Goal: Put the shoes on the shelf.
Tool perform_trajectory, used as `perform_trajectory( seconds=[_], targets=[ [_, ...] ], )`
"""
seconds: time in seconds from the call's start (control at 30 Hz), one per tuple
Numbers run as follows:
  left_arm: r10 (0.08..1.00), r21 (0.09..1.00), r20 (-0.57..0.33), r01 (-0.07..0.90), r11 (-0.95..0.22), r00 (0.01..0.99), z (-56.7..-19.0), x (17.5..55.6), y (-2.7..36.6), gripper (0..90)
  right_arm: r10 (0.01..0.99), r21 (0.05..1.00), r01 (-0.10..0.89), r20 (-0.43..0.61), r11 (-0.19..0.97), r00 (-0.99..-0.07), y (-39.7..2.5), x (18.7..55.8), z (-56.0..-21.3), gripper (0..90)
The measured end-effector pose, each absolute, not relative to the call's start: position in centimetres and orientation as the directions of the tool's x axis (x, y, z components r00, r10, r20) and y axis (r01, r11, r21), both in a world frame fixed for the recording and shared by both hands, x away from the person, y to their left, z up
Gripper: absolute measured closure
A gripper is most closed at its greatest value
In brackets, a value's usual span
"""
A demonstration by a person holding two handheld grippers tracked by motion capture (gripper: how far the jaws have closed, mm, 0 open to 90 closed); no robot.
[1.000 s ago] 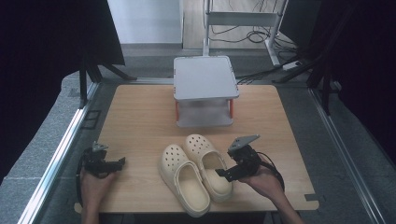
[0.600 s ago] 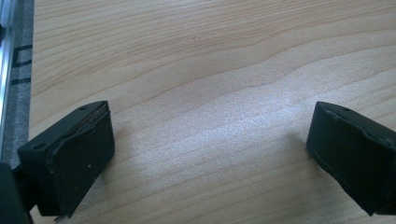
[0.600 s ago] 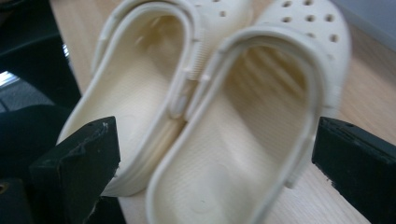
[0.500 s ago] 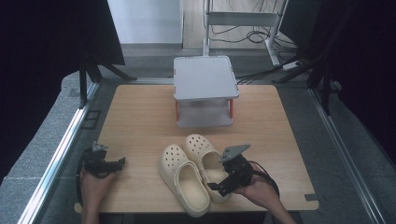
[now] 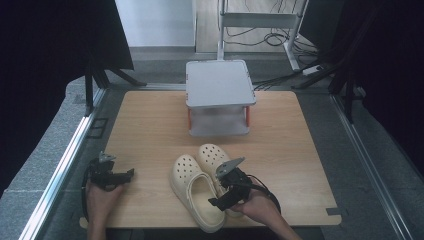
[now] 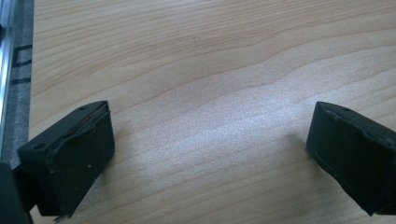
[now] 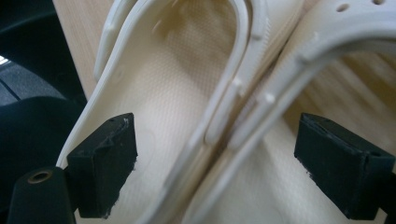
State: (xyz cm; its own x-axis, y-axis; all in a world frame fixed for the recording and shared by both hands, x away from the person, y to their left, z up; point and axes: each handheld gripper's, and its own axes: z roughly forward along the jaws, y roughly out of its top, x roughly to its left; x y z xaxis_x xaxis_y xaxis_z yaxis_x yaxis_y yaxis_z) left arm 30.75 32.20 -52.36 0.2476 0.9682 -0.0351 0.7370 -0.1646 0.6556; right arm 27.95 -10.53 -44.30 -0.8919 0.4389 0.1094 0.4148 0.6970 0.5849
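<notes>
We hold the right gripper (image 5: 218,196) open over two cream clogs (image 5: 200,192), jaws straddling their touching sides. Our left gripper (image 5: 120,176) rests open on the worktop (image 5: 150,130).

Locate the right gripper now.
High view: the right gripper is at the table's near edge, right of centre, open over the heels of the two cream perforated rubber clogs.

No readable text, label or number appears anywhere.

L hand-held gripper (image 5: 131,173) jaws wide, low, R hand-held gripper (image 5: 214,202) jaws wide, angled down
</notes>
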Motion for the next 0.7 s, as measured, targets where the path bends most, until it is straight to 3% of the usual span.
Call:
perform_trajectory(
  seconds=[0.7],
  targets=[
    [0.968, 0.655, -0.036, 0.737, -0.164, 0.247, -52.4, 30.8, 32.2, 0.9, 0.578, 0.58, 0.515, 0.09, 0.631, -0.811, -6.6, 30.5, -46.1, 30.6]
  ],
)
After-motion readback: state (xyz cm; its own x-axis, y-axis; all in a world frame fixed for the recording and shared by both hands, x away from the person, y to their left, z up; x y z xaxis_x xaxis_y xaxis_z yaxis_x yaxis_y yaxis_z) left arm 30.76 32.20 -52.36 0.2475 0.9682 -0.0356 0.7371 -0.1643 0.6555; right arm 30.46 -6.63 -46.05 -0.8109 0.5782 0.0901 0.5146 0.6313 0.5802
